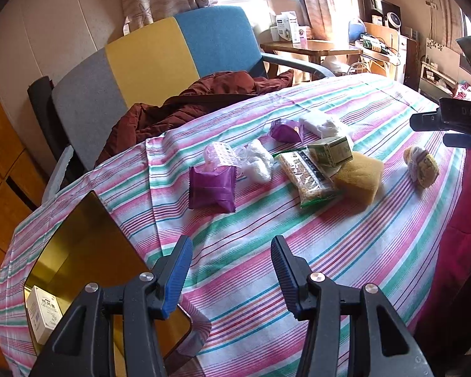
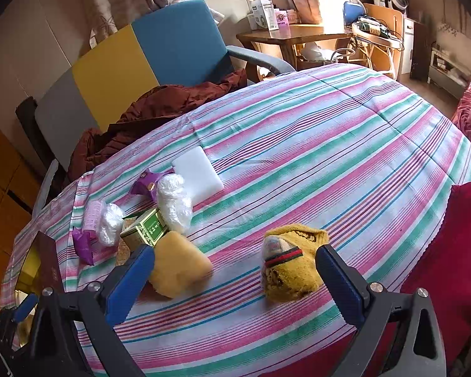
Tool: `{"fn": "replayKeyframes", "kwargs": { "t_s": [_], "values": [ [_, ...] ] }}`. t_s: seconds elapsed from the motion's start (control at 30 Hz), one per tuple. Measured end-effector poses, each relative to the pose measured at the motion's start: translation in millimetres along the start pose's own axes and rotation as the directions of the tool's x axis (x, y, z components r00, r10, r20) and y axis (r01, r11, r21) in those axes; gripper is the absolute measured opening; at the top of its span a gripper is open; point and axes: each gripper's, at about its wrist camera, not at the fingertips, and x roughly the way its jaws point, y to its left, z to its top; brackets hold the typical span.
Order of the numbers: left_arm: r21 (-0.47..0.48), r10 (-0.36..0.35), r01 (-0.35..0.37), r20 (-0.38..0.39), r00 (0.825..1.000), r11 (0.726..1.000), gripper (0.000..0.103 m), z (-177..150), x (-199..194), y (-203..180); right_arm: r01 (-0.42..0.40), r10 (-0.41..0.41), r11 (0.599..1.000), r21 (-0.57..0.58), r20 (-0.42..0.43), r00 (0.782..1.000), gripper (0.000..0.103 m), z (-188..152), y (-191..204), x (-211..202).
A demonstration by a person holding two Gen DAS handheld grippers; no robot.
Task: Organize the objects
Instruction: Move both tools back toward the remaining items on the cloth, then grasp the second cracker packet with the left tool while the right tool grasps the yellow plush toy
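Note:
My left gripper [image 1: 230, 270] hovers open over the striped tablecloth [image 1: 314, 251], with nothing between its blue pads. Just left of it lies a gold box [image 1: 78, 245] with a small white carton [image 1: 42, 314] inside. Ahead lie a purple packet [image 1: 212, 188], clear plastic bags [image 1: 256, 160], a snack bag [image 1: 311, 176], a green box [image 1: 329, 150], a yellow sponge [image 1: 359, 176] and a rolled yellow sock [image 1: 422, 166]. My right gripper [image 2: 235, 282] is open wide above the table. The sock [image 2: 290, 264] lies ahead between its fingers, untouched; the sponge [image 2: 179, 264] sits by the left finger.
A white foam slab [image 2: 197, 172] and a second purple packet [image 2: 147, 185] lie farther back. Behind the table, a grey, yellow and blue chair [image 1: 147, 62] holds a brown jacket [image 1: 179, 103]. A person's red garment [image 2: 449, 251] borders the right edge.

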Motion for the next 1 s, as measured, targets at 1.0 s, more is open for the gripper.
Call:
{"fn": "replayKeyframes", "kwargs": {
  "t_s": [1.0],
  "values": [
    [-0.244,-0.266,0.240,-0.076,0.961,0.940,0.052,43.7,64.8,5.4,-0.078,0.082,0.991,0.113,-0.024,0.996,0.103,1.5,-18.4,4.4]
  ]
}}
